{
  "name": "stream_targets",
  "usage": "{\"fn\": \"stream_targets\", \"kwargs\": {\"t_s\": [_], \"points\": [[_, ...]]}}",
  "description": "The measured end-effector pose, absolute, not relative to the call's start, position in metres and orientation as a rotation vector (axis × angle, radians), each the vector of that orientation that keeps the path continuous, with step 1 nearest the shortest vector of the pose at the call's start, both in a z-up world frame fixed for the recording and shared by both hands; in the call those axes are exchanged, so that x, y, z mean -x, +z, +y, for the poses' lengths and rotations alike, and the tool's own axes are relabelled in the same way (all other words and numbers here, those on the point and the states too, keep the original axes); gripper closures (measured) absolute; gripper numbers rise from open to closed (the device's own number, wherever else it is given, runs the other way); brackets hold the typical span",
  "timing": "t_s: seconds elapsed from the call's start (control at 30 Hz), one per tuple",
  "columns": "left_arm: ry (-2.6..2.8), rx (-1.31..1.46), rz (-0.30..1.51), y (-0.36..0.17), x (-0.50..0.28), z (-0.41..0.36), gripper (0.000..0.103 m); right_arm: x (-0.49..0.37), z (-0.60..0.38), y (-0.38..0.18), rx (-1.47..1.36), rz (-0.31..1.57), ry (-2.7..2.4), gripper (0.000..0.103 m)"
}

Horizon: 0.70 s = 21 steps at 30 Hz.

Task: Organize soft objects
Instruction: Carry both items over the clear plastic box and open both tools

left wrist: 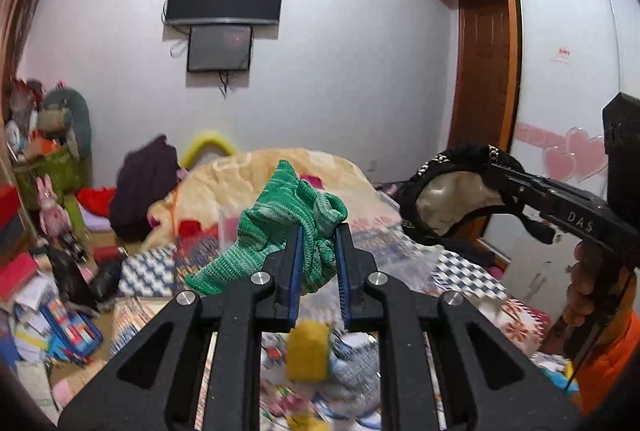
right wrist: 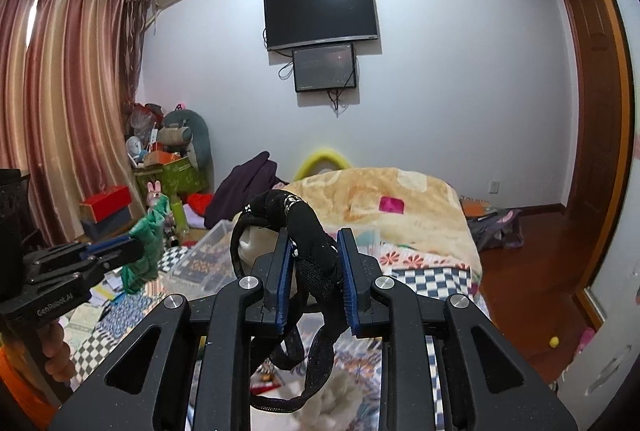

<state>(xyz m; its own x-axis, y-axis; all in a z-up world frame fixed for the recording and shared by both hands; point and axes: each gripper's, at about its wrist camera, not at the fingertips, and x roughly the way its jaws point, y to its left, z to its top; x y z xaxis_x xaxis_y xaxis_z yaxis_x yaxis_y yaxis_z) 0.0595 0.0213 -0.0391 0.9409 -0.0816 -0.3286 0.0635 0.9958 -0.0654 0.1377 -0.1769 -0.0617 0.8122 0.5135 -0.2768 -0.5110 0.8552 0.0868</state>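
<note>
green knit | clamped in left claw | black earmuffs clamped in right claw

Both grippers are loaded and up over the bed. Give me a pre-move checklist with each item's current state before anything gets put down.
1. Left gripper clamps the green knit: ok, the fabric sits between the blue pads.
2. Right gripper clamps the black item: ok.
3. Both loads lifted off the bed: ok.
4. Loads apart from each other: ok, a gap shows in the left wrist view.
5. Black straps hang loose below the right gripper: not ok, they may snag.
6. Clear bin ready to receive: cannot tell, its inside is hard to make out.
</note>
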Motion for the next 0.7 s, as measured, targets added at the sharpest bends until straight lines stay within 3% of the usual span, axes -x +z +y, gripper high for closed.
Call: {"fn": "stream_targets", "kwargs": {"t_s": [0.23, 0.7], "points": [[-0.068, 0.047, 0.353, -0.041, -0.089, 0.023, 0.088, -0.158, -0.165, -0.065, 0.017, 0.324, 0.547, 0.083], [-0.077, 0.033, 0.542, -0.093, -0.162, 0.023, 0.088, -0.203, -0.136, -0.095, 0.132, 0.491, 0.585, 0.083]]}}
